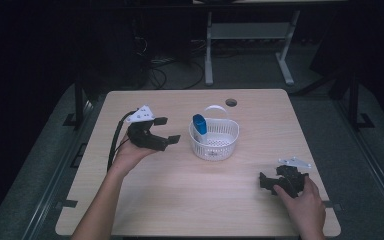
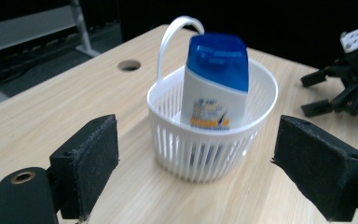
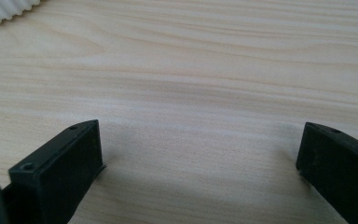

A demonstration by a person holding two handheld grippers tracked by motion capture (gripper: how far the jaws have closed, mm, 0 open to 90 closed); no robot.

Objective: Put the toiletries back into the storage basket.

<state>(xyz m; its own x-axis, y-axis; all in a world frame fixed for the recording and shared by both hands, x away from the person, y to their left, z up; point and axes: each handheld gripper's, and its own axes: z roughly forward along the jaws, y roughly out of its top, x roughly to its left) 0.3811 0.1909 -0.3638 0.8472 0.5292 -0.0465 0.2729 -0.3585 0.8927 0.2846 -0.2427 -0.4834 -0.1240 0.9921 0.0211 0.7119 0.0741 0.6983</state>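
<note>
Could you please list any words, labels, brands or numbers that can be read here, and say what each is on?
None can be read. The bottle standing in the white basket carries a label with blue print and an orange band, but the lettering is too blurred to make out.

Lab or test room, dim. Pale wood desk [image 1: 180,200] with cable hole [image 1: 231,102] beyond the grippers; dark curtains around; grey carpet; second desk's white metal frame [image 1: 250,32] and loose cables [image 1: 165,70] on floor farther back.
</note>
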